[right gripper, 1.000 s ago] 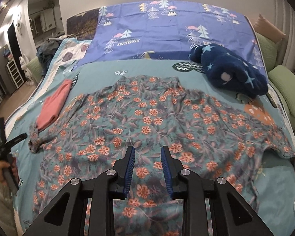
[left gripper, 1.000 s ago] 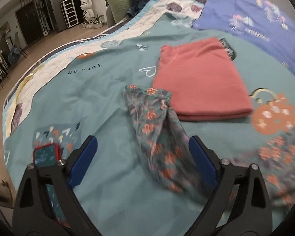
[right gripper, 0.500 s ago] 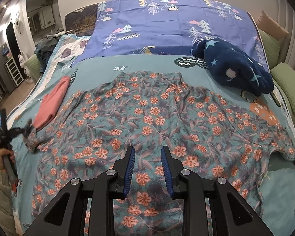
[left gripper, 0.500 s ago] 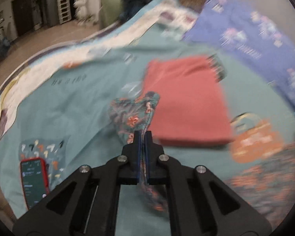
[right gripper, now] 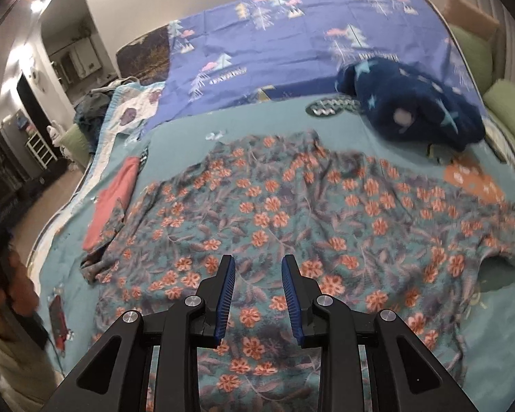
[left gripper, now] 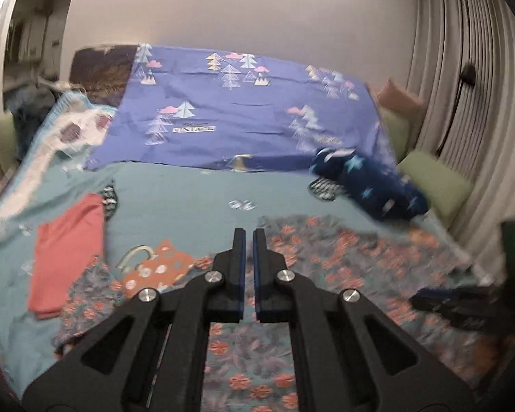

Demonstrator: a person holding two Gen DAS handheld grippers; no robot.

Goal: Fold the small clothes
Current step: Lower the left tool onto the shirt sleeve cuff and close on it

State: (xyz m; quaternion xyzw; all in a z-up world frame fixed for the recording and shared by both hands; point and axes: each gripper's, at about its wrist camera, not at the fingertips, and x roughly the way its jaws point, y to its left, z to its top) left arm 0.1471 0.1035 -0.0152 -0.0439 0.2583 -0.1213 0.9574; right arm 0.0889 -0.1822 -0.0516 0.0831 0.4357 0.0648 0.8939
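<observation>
Two grippers: L gripper [left gripper: 249, 240] clamped shut since 1 s ago, swung up, no cloth in it. Floral shirt [right gripper: 292, 223] sleeve [right gripper: 111, 237] unfolded. R gripper [right gripper: 257, 274] part-open, empty.

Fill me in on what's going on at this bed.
A person is folding clothes with a handheld gripper in each hand. A floral shirt lies spread open on the bed, not yet folded. A pink garment sits already folded beside its sleeve. The right gripper hovers over the shirt's near edge with its fingers apart and empty. The left gripper is shut, with no cloth visible between its fingers.
</observation>
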